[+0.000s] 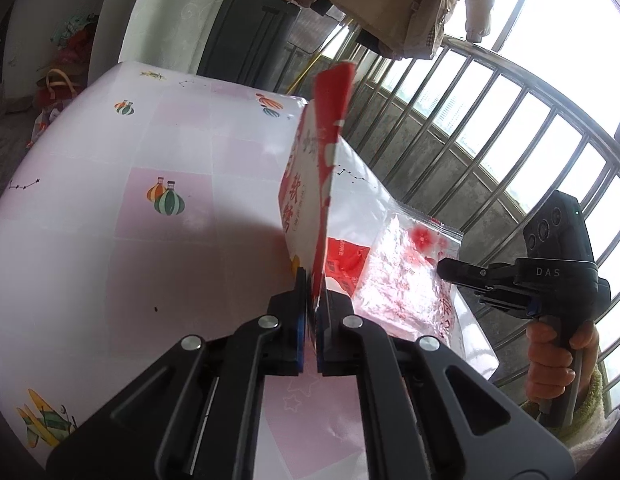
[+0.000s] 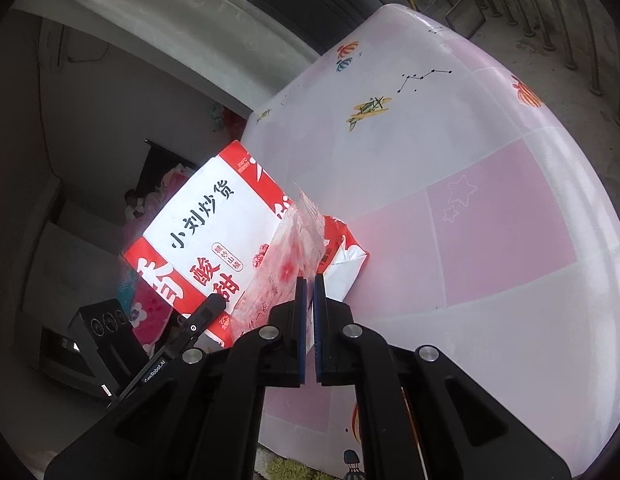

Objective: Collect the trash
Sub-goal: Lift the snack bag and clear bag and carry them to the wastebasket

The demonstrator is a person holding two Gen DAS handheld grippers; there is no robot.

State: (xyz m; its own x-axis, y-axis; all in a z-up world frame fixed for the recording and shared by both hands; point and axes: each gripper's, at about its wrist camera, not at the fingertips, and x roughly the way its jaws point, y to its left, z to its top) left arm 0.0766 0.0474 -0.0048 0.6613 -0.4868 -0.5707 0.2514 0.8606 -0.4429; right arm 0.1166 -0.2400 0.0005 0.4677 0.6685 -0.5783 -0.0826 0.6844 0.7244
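My left gripper (image 1: 312,280) is shut on the lower edge of a red-and-white paper snack bag (image 1: 318,152), which stands edge-on above the table (image 1: 149,152). The right wrist view shows the bag's printed face (image 2: 205,232) and the left gripper (image 2: 215,302) at its bottom edge. My right gripper (image 2: 310,284) is shut on a clear plastic zip bag with red flower print (image 2: 285,264). In the left wrist view this plastic bag (image 1: 402,272) lies to the right, with the right gripper (image 1: 442,268) at its edge. A crumpled red-and-white piece (image 2: 346,256) lies just behind it.
The table wears a pink-and-white cloth with balloon and plane prints (image 2: 470,160). A metal-bar railing (image 1: 490,120) runs along its far side, with a beige jacket (image 1: 390,4) hanging above. A dark cabinet (image 1: 245,28) stands behind, and clutter (image 1: 57,80) lies at the far left.
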